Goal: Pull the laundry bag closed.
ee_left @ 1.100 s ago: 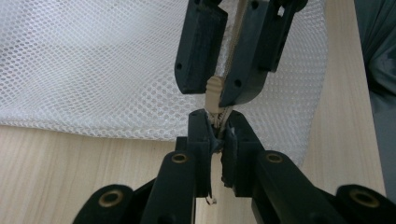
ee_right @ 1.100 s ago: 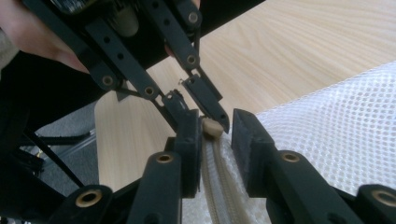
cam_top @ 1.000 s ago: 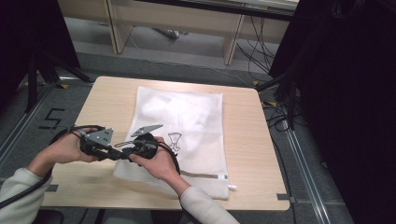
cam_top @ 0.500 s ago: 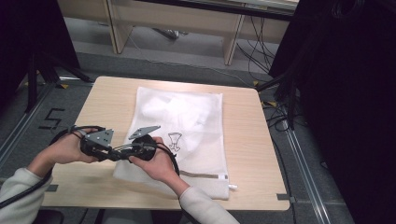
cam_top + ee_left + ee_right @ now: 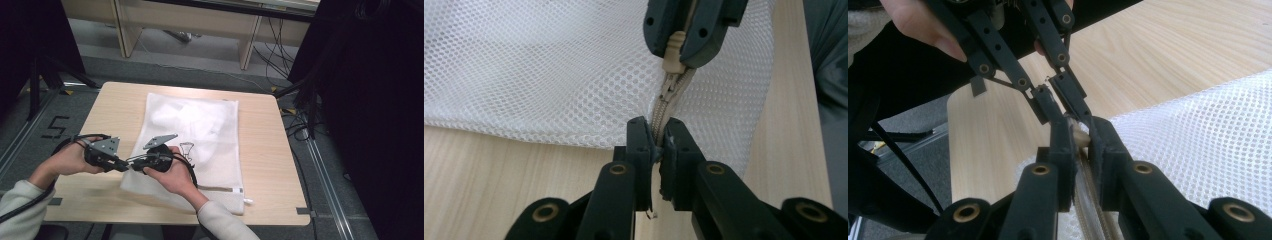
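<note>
From the high view we see the white mesh laundry bag [image 5: 192, 137] lying flat on the wooden table [image 5: 260, 150], its near left edge lifted slightly where our two grippers meet over it. The left gripper [image 5: 125, 166] comes in from the left and the right gripper [image 5: 136, 164] faces it, tips almost touching, but at this distance we cannot make out what either one pinches. The left gripper view settles that: our left gripper [image 5: 657, 142] has its jaws narrow, clamped on the beige zipper [image 5: 669, 97] tape at the bag's edge, while just beyond it the right gripper [image 5: 681, 50] pinches the zipper pull [image 5: 675, 52]. The right gripper view gives the reverse side: the right gripper [image 5: 1081, 132] is closed tight on the pull [image 5: 1079, 131], with the zipper track running down between its jaws, and the left gripper [image 5: 1060, 107] meets it from above, a hand [image 5: 923, 22] behind it. Against the frame a second earlier, the bag lies in the same spot and both hands sit almost where they were; the right gripper's jaws have just been closing, now onto the pull, while the left was clamped already.
</note>
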`<state>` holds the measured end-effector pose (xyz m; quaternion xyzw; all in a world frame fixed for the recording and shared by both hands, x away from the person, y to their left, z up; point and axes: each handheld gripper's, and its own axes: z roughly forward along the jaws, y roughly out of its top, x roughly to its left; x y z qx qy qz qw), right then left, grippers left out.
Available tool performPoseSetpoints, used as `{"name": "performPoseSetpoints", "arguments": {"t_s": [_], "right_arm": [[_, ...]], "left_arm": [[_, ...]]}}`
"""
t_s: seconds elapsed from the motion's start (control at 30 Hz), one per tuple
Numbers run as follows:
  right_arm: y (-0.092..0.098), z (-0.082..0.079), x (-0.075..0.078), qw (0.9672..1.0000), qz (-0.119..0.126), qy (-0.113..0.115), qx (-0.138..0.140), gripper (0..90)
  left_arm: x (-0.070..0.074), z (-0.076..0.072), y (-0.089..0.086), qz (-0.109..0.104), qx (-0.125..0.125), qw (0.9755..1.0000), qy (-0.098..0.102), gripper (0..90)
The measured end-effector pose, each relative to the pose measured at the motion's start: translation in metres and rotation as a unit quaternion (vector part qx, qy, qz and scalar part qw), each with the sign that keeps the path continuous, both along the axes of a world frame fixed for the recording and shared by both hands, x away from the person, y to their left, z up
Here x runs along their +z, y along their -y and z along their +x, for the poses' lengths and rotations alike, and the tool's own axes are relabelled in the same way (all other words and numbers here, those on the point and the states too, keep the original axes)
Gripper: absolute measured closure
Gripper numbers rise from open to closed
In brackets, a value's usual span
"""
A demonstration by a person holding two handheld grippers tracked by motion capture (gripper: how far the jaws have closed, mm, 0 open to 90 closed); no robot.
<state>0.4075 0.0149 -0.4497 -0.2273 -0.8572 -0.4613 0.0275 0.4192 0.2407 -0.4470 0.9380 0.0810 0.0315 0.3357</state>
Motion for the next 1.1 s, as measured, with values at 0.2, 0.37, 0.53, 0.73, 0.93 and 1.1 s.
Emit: {"name": "performPoseSetpoints", "arguments": {"t_s": [0.2, 0.37, 0.53, 0.73, 0.93, 1.1], "right_arm": [[0.001, -0.002, -0.002, 1.0, 0.002, 0.003, -0.003, 82.3], [0.003, -0.003, 0.001, 1.0, -0.006, -0.001, 0.003, 82.3], [0.009, -0.005, 0.0, 1.0, -0.008, 0.001, -0.002, 82.3], [0.016, -0.006, 0.0, 0.9998, -0.02, -0.001, 0.003, 82.3], [0.021, -0.007, -0.001, 0.9999, -0.016, 0.002, 0.0, 82.3], [0.029, -0.008, 0.001, 0.9996, -0.027, -0.005, 0.001, 82.3]], "left_arm": [[-0.001, 0.0, 0.0, 0.0, 0.002, 1.0, -0.001, 82.5], [-0.001, 0.0, 0.001, -0.004, 0.002, 1.0, -0.002, 82.5], [-0.003, 0.001, 0.001, -0.003, 0.003, 1.0, -0.002, 82.6], [-0.005, 0.002, 0.001, 0.004, 0.003, 1.0, -0.002, 82.6], [-0.006, 0.001, 0.001, 0.001, 0.005, 1.0, -0.001, 82.6], [-0.006, 0.002, 0.001, 0.003, 0.004, 1.0, -0.003, 82.5]]}}
